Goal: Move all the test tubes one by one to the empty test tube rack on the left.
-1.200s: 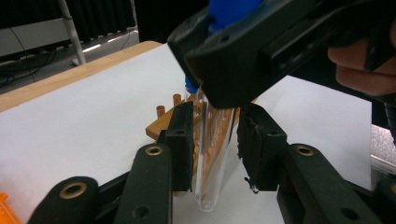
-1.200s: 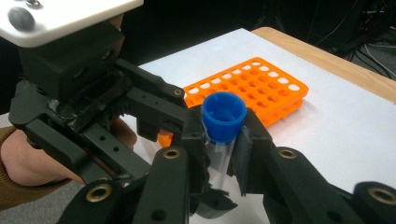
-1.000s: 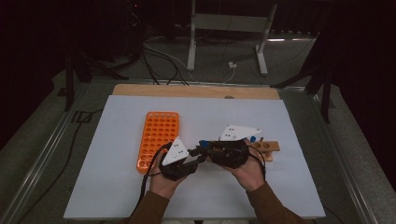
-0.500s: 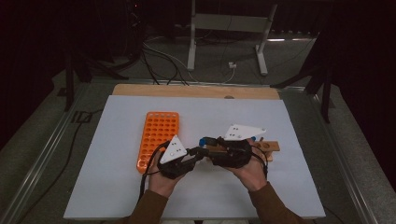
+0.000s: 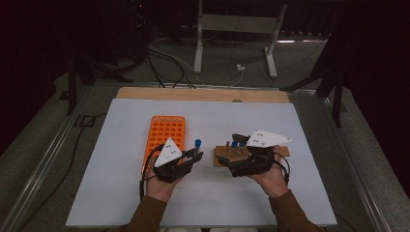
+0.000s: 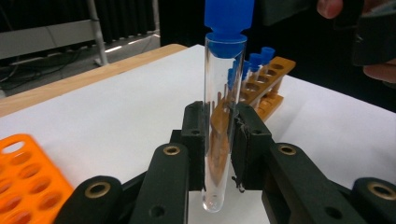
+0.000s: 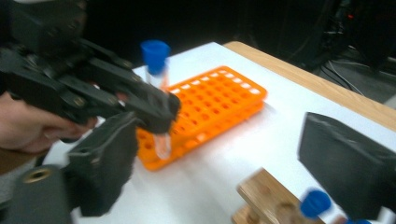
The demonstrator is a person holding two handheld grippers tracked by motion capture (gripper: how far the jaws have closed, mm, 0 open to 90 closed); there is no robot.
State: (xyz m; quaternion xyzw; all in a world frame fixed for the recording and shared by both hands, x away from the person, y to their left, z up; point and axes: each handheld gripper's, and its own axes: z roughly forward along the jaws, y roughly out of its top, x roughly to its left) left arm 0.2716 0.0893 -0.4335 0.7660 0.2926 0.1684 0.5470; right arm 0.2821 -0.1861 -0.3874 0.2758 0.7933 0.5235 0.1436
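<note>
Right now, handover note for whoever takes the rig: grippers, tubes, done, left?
Left gripper: shut on a blue-capped test tube, held upright above the white table.
Right gripper: jaws have just been opening, nothing between them; it sits by the wooden rack.
Things: orange rack beside the left gripper, its visible holes vacant; wooden rack holds more blue-capped tubes.
Done: one tube in the left gripper.
Left: probably seat it in the orange rack, then move the remaining tubes.
</note>
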